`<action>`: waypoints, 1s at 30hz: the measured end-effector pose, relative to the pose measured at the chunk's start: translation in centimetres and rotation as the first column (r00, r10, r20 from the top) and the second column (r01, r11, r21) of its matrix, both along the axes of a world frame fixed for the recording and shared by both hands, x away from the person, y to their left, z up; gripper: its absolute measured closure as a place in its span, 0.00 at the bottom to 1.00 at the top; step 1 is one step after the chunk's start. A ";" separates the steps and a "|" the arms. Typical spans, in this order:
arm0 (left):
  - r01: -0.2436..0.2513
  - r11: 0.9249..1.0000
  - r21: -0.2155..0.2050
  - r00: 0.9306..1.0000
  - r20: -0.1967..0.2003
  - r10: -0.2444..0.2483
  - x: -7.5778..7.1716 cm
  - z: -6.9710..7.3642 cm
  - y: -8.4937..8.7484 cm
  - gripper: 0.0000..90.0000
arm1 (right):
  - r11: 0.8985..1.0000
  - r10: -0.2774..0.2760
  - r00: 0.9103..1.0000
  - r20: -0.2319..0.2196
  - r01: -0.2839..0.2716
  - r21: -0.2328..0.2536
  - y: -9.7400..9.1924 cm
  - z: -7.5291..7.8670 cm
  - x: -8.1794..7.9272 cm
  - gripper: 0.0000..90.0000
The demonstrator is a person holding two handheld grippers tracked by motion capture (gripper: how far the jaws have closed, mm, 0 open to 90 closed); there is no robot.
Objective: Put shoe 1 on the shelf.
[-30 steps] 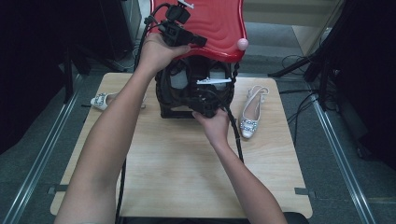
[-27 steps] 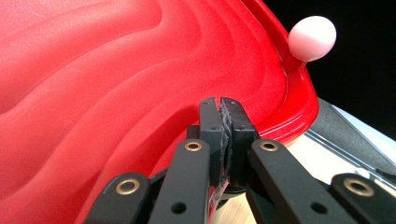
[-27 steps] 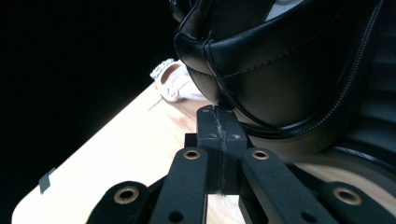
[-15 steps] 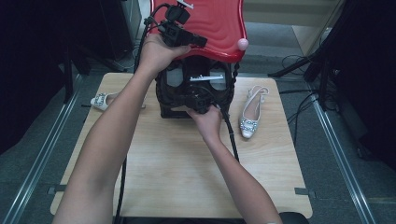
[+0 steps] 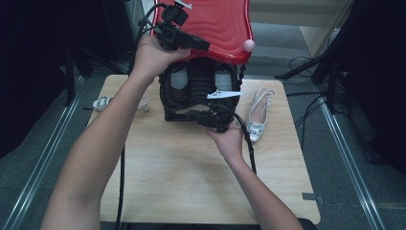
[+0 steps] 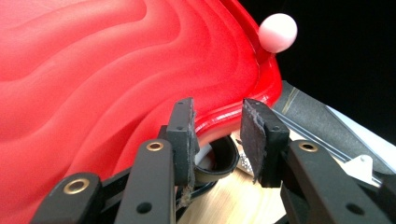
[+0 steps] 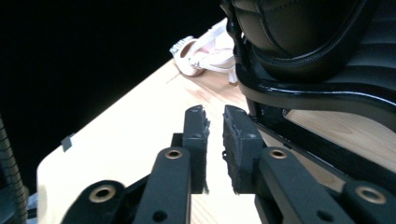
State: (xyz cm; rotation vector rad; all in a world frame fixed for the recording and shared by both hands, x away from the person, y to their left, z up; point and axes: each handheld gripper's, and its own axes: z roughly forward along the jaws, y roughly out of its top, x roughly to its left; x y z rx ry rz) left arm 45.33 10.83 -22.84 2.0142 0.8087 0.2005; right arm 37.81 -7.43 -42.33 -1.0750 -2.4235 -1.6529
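Left hand-held gripper [image 5: 203,46] is up at the front rim of the red lid [image 5: 215,24]. In the left gripper view its jaws stand moderately apart, having just been opening; the lid's red rim [image 6: 224,116] sits just beyond the gap and the pads press on nothing. A pink ball knob [image 6: 278,32] sticks up at the lid's corner, above and to the right of the jaw tips. Below the jaws a black strap loop [image 6: 222,161] and a bit of pale worktop [image 6: 224,200] show.

Right hand-held gripper [image 5: 203,117] is low, at the front base of the black case [image 5: 201,91] that stands under the lid. In the right gripper view its jaws stand a narrow gap apart, just been opening, with nothing between the pads [image 7: 196,140]. The case's glossy black bottom edge [image 7: 317,95] runs just to the right of the jaw tips; touching or not, cannot tell.

A white tag [image 5: 225,94] hangs on the case front, just above the right gripper. One white sandal [image 5: 258,117] lies on the worktop [image 5: 182,182] near the right gripper's right side. The other white sandal [image 5: 107,101] lies on the far side of the case, under the left forearm, well apart from both grippers; in the right gripper view a sandal [image 7: 205,51] shows ahead of the jaws.
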 end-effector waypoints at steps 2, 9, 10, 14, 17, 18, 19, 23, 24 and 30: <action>0.006 1.000 0.004 1.000 -0.008 -0.006 -0.6 -0.1 0.2 0.69 | 1.000 0.009 1.000 0.001 -0.009 0.008 -0.5 0.0 -0.4 0.83; 0.014 1.000 0.007 1.000 -0.014 -0.013 -2.7 -1.1 1.2 0.61 | 0.999 0.037 0.999 -0.017 -0.037 -0.023 -1.4 -0.8 -1.5 0.77; 0.016 1.000 0.005 1.000 -0.017 -0.016 -3.0 -1.3 1.3 0.60 | 0.999 0.044 0.999 -0.026 -0.044 -0.024 -1.6 -0.9 -1.6 0.76; 0.020 1.000 -0.001 0.999 -0.031 -0.020 -3.6 -2.0 1.7 0.56 | 0.997 0.069 0.997 -0.025 -0.070 -0.036 -2.0 -1.5 -2.1 0.72; 0.039 0.999 -0.034 0.997 -0.065 -0.041 -4.4 -2.8 2.3 0.52 | 0.995 0.068 0.997 -0.033 -0.070 -0.070 -2.4 -1.9 -2.4 0.71; 0.039 0.999 -0.034 0.997 -0.065 -0.041 -4.4 -2.8 2.3 0.51 | 0.995 0.068 0.997 -0.033 -0.070 -0.070 -2.4 -1.9 -2.4 0.71; 0.037 0.999 -0.026 0.997 -0.060 -0.039 -4.9 -3.2 2.4 0.50 | 0.996 0.067 0.998 -0.021 -0.068 -0.050 -2.8 -2.1 -2.6 0.69; 0.034 0.999 -0.007 0.998 -0.055 -0.034 -5.7 -4.2 2.9 0.49 | 0.998 0.061 0.998 -0.026 -0.062 -0.031 -3.5 -2.9 -3.0 0.62; 0.034 0.999 -0.004 0.998 -0.055 -0.034 -5.8 -4.5 3.1 0.48 | 0.998 0.061 0.998 -0.022 -0.062 -0.028 -3.7 -3.1 -3.1 0.60; 0.027 1.000 0.008 0.998 -0.057 -0.026 -6.7 -6.3 3.6 0.47 | 0.998 0.045 0.999 -0.010 -0.045 -0.038 -4.6 -3.9 -3.5 0.52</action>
